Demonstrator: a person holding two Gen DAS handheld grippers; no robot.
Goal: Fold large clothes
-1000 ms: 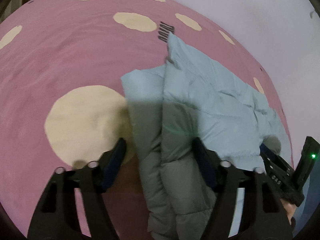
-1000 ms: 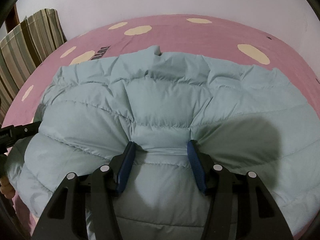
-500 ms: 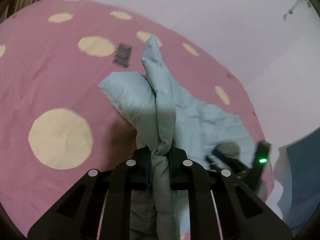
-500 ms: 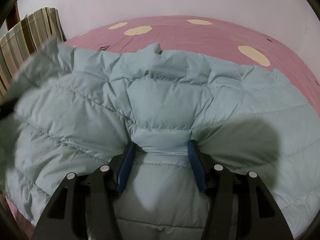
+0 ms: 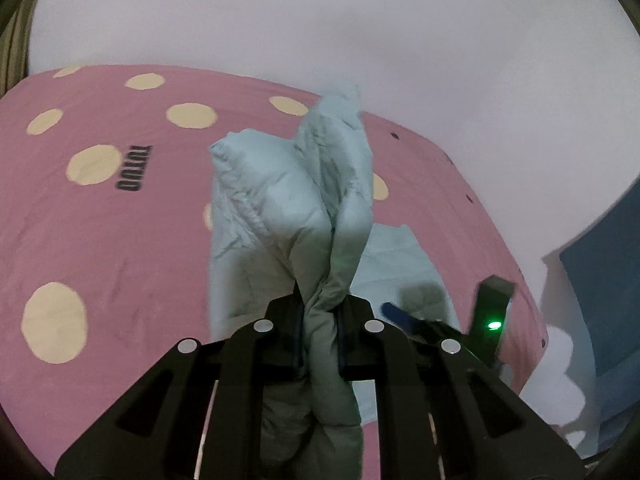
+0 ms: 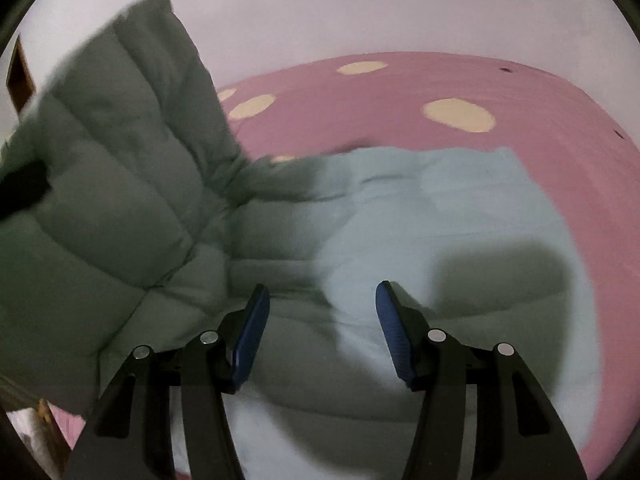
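On the pink bedspread [image 5: 120,248] with its cream dots lies a pale blue puffy jacket [image 6: 420,220], quilted in broad horizontal bands. Part of it lies flat on the bed; the other part is lifted off the surface. The left gripper [image 5: 319,340] has its jaws pinched tight on a bunched fold of the jacket, and above the jaws the fabric stands up in two padded lobes, one with a gathered elastic edge. From the right wrist view that raised part looms at the left as a large grey-green shaded flap, blurred, with a dark shape at its left edge that is too smeared to identify. The right gripper [image 6: 322,320] has its jaws spread wide, blue pads facing each other, just over the flat part of the jacket; whether the tips touch the cloth cannot be told. Its shadow falls on the fabric to the right. Black lettering [image 5: 134,168] is printed on the bedspread. The jacket's lower end is cut off behind the gripper bodies in both views.
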